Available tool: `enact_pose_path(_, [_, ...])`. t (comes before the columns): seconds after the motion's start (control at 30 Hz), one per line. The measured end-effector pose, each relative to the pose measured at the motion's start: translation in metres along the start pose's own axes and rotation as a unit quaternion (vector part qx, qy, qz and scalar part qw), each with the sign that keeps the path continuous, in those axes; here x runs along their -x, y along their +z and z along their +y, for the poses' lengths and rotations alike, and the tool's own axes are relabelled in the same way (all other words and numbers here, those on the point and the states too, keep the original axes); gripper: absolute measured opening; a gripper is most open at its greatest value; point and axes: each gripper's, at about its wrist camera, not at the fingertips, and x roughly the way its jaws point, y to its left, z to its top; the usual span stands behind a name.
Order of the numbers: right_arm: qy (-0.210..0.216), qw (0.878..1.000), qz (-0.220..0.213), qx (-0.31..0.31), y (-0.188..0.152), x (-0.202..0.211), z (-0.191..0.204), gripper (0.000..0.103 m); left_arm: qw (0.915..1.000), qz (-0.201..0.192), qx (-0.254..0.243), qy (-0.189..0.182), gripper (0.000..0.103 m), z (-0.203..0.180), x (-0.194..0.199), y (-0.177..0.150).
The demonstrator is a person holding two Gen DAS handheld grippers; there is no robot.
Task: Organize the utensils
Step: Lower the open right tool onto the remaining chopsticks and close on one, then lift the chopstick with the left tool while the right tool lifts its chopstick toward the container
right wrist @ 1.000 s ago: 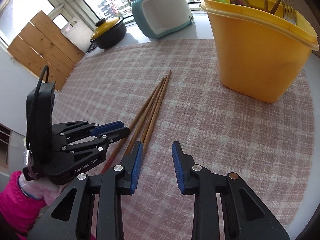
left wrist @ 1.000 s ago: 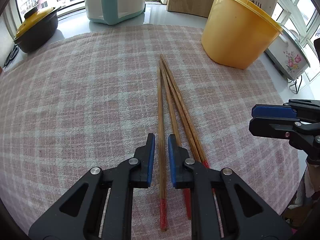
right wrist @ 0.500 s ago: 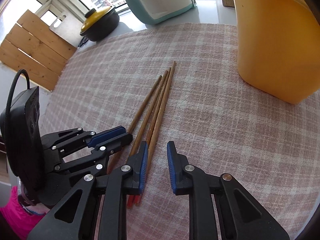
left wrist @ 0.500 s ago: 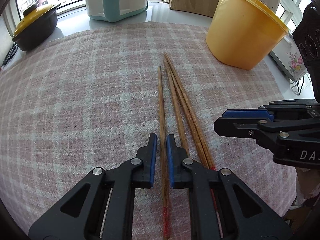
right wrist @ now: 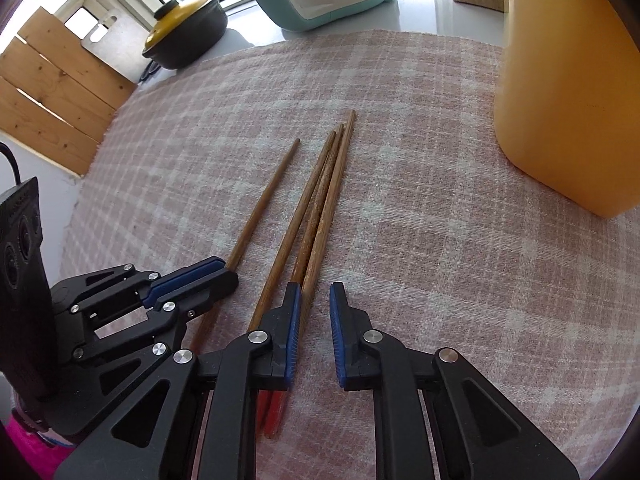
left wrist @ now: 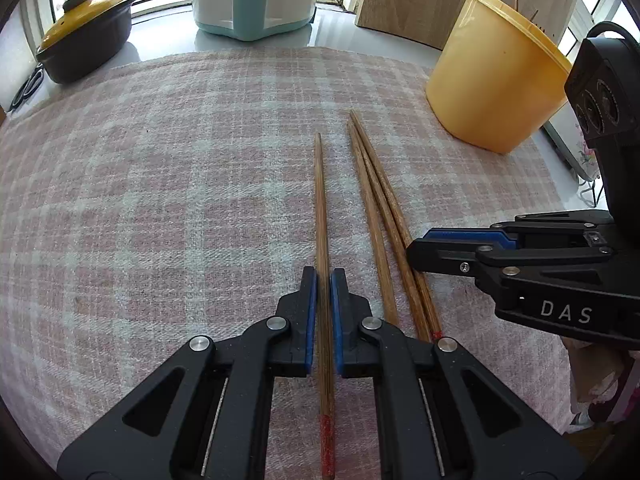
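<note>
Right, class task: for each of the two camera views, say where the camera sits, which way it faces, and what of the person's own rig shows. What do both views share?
Left wrist: sits on the left gripper, looks down its fingers at a lone chopstick between them; the right gripper enters from the right.
Right wrist: sits on the right gripper, looks down at the three bunched chopsticks; left gripper and a pink sleeve show at left.
Shared: chopsticks, checked cloth, yellow container, black pot.

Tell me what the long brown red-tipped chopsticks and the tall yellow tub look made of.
Long brown red-tipped chopsticks: apparently wood or bamboo, with streaky lengthwise grain, a matt finish and painted red ends. Tall yellow tub: likely plastic, given its even colour, faint sheen and thin moulded rim.
</note>
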Motion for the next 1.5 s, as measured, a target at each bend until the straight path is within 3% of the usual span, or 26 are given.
enact_pose_path(0.33, [-0.043,0.999,0.015,0.030,0.009,-0.007,0.016,0.011,1.0000,-0.001,0.002,-0.002,0.006,0.001,0.000,0.001])
enact_pose_path(0.7, [-0.066,0.997,0.021,0.042,0.021,-0.011,0.016,0.011,0.9998,0.004,0.014,0.010,0.006,0.004,-0.005,0.016])
enact_pose_path(1.27, [-0.080,0.992,0.053,0.087,0.026,-0.015,0.015,0.007,0.9992,0.030,-0.016,0.022,0.006,0.002,-0.014,0.030])
enact_pose_path(1.5, [-0.066,0.993,0.039,0.084,0.022,-0.008,0.014,0.005,0.9993,0.007,0.037,-0.004,0.004,0.017,-0.002,0.027])
